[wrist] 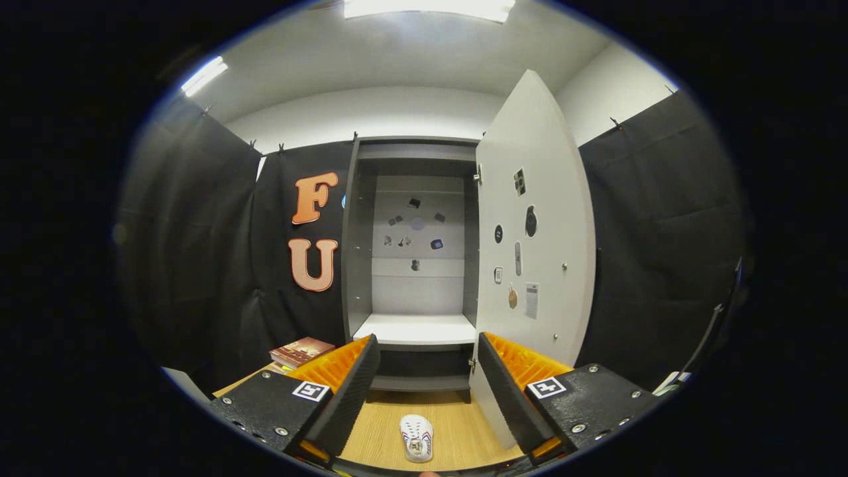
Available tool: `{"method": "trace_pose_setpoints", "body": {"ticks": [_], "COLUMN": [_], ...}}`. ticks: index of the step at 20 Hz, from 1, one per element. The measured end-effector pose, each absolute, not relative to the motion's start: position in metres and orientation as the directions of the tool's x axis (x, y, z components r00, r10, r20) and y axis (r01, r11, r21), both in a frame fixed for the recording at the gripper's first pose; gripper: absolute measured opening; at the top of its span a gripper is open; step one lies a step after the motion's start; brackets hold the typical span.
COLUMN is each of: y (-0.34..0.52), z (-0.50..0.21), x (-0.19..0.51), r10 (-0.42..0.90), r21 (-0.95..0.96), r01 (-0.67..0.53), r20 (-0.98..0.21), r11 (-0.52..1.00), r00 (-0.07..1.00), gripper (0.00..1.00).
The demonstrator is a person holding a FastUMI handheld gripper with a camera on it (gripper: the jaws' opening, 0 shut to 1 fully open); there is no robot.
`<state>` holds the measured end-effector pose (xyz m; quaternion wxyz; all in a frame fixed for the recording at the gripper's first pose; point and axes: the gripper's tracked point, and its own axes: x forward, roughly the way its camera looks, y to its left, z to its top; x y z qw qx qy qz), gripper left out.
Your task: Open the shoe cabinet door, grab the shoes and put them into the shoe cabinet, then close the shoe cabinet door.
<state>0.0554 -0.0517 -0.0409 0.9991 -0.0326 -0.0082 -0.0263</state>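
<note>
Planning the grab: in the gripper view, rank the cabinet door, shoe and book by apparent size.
1. cabinet door, swung open, by far the largest.
2. book and shoe: similar, and the shoe's nearness between the open claw fingers makes ranking unsure.

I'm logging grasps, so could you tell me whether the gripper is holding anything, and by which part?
Nothing is held. The gripper is open, its fingers apart, with the shoe lying on the wooden floor between them, untouched.
</note>
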Motion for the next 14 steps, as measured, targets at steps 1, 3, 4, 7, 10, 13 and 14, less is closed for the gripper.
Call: {"method": "trace_pose_setpoints", "body": {"ticks": [1,3,4,7,10,13,14], "y": [-0.047,-0.038,-0.035,-0.026,-0.018,-0.016,-0.015], "z": [-0.048,-0.064,-0.075,-0.12,-0.167,-0.218,-0.237], "x": [0.059,0.065,0.069,0.082,0.093,0.103,0.105], "r10": [-0.053,-0.052,-0.05,-0.046,-0.038,-0.038,-0.037], "r21": [-0.061,-0.052,-0.047,-0.044,-0.038,-0.042,-0.039], "r01": [0.054,0.052,0.049,0.042,0.032,0.028,0.026], "r20": [0.013,0.0,-0.013,-0.089,-0.171,-0.28,-0.327], "r11": [0.997,0.997,0.998,0.998,0.999,0.999,0.999], "r00": [0.998,0.999,0.999,0.995,0.985,0.959,0.944], "gripper": [0.93,0.93,0.93,0.93,0.93,0.93,0.93]}}
